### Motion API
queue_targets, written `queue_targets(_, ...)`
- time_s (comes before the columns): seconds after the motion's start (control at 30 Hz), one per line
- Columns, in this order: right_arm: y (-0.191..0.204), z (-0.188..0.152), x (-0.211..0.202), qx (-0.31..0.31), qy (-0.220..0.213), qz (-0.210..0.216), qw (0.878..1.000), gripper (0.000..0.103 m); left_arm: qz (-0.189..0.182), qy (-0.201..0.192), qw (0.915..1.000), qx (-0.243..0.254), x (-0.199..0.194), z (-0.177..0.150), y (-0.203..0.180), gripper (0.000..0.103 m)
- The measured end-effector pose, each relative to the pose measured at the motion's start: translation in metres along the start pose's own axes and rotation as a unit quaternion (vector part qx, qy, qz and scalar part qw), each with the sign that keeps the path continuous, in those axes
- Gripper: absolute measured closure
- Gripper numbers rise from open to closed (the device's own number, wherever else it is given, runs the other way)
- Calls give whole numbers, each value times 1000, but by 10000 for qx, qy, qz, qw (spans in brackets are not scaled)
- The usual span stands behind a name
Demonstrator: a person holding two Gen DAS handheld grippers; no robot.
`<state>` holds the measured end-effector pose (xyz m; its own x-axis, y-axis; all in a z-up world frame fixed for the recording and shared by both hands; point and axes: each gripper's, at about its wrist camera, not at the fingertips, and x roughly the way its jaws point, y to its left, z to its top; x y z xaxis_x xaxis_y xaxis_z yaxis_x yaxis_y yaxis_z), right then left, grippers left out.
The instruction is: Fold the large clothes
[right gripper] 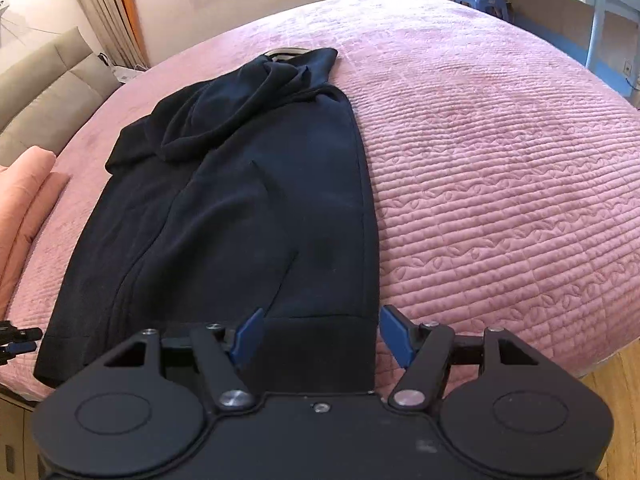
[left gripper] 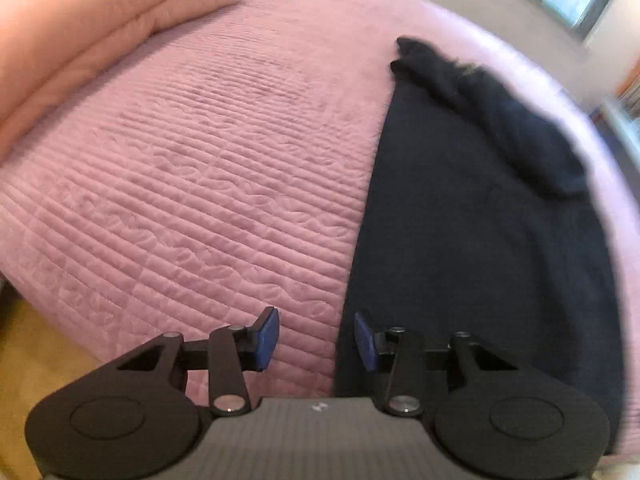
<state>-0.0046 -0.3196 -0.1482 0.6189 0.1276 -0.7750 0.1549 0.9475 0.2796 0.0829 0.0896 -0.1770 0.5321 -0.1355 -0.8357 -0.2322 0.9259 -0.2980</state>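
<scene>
Pointing steeply down at the bed, the left gripper (left gripper: pixel 316 338) holds its blue pads apart over the edge of the dark navy garment (left gripper: pixel 480 220), nothing between them; the right gripper (right gripper: pixel 322 336) straddles the hem corner, jaws spread, unclamped. Soft and fleecy, the garment lies lengthwise on a pink quilted bedspread (right gripper: pixel 500 160); a folded peach blanket (left gripper: pixel 100 20) sits beside.

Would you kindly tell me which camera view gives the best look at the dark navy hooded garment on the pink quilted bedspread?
The right wrist view: the dark navy hooded garment lies almost whole, from the hood to the hem, on the pink quilted bedspread. The left wrist view shows only its blurred left side, cut at the frame's edge.
</scene>
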Motion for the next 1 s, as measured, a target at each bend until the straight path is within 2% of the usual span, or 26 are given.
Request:
queue_targets(0.07,0,1,2,10,2,16,10000,26,-788,25,9965,-286,-5,1,8,57)
queue_targets(0.1,0,1,2,-7,-15,6,10000,26,-1095,-15,9931,-407,-5,2,9,49)
queue_targets(0.13,-1,1,2,-41,-35,-7,10000,26,-1152,-26,9924,-444,-2,3,6,40)
queue_targets(0.2,-4,1,3,-119,-43,-34,9999,26,-1123,-24,9934,-247,6,3,-3,37)
queue_targets(0.3,-16,-3,12,-40,100,-41,9999,25,-1275,258,9914,-138,24,-4,-9,37)
queue_targets(0.43,-28,-11,32,283,458,359,9979,25,-1363,162,9904,-140,24,-11,-5,38)
queue_targets(0.53,-26,-15,45,404,481,295,9976,23,-1484,230,9882,-288,22,-12,3,38)
queue_targets(0.57,-22,-16,46,334,436,251,9982,25,-1516,248,9875,-344,22,-13,5,38)
queue_targets(0.63,-4,-17,43,-123,392,44,9991,80,-1536,288,9869,-413,25,-16,7,39)
queue_targets(0.7,14,-16,32,-686,306,-271,9968,96,-1431,245,9888,-352,25,-18,2,44)
queue_targets(0.8,13,-11,4,-917,54,-662,9936,97,-1226,173,9922,-131,22,-21,-6,50)
queue_targets(0.87,-3,-10,4,-745,212,-507,9957,97,-1226,156,9923,-78,23,-22,-5,50)
queue_targets(0.97,-17,-20,35,-563,653,-382,9955,97,-1320,140,9911,-137,23,-24,-2,50)
queue_targets(1.0,-19,-23,39,-530,620,-334,9961,94,-1341,147,9908,-128,23,-24,-1,50)
